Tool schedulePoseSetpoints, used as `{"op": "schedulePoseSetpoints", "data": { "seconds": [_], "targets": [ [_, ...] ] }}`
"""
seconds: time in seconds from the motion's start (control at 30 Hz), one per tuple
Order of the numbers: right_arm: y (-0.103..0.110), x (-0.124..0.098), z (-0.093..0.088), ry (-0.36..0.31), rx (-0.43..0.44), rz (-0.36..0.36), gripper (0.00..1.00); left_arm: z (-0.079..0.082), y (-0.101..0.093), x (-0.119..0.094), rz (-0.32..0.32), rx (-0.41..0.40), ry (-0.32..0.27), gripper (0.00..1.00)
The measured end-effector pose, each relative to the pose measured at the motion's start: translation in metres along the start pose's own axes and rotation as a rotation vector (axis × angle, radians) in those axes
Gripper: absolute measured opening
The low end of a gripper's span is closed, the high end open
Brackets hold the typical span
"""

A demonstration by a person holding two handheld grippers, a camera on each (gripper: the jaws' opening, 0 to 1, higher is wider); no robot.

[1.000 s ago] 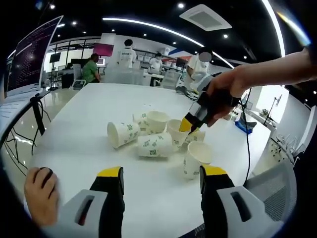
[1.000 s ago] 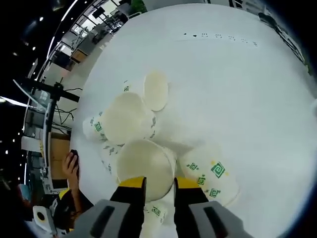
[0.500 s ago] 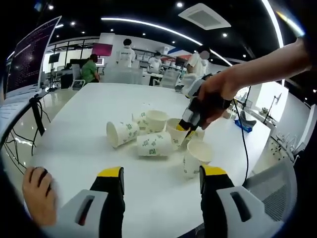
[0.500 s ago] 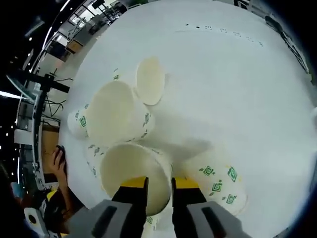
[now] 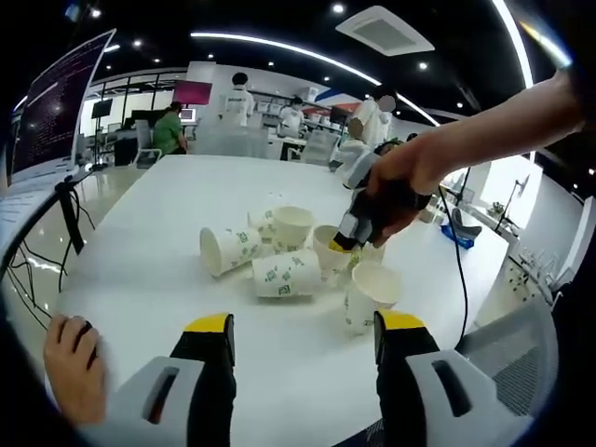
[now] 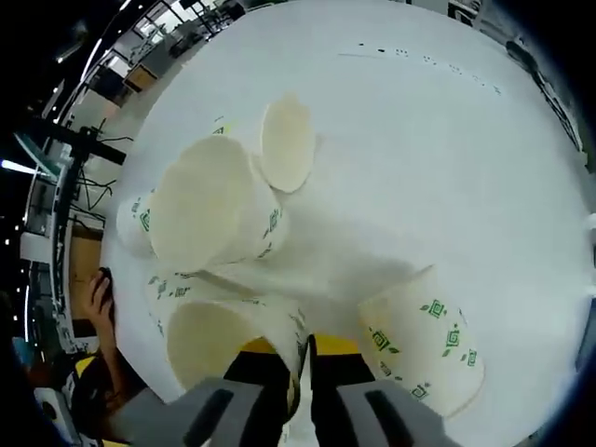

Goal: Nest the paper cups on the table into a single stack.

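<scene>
Cluster of white paper cups with green square motifs (image 5: 291, 256) mid white glossy table (image 5: 168, 233). Several upright, mouths up; two on sides, long axes along tabletop. Right gripper (image 6: 301, 358) jaws narrow, pinching rim of upright cream-walled paper cup (image 6: 223, 340) at cluster's near side. Left gripper (image 5: 300, 326) jaws wide, holding nothing, low over near table edge.

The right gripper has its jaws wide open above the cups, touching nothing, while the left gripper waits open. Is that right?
Not quite. In the right gripper view the right gripper has its jaws closed on the rim of a paper cup. The left gripper is open, as you said.
</scene>
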State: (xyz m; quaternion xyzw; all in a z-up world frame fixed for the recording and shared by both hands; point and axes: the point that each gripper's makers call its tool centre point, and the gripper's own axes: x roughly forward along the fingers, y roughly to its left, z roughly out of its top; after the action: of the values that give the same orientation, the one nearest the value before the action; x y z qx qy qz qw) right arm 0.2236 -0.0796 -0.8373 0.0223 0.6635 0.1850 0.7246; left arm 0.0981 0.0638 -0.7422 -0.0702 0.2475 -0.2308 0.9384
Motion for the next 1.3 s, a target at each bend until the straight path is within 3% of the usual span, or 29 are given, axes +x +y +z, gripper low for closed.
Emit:
{"op": "schedulePoseSetpoints", "data": {
  "seconds": [0.43, 1.3],
  "targets": [
    [-0.009, -0.006, 0.001, -0.023, -0.007, -0.007, 0.0, -0.001, -0.003, 0.0, -0.01, 0.01, 0.007, 0.58],
    [-0.012, -0.075, -0.003, -0.129, -0.076, -0.003, 0.0, -0.002, -0.014, -0.001, -0.044, 0.049, 0.011, 0.6]
  ]
}}
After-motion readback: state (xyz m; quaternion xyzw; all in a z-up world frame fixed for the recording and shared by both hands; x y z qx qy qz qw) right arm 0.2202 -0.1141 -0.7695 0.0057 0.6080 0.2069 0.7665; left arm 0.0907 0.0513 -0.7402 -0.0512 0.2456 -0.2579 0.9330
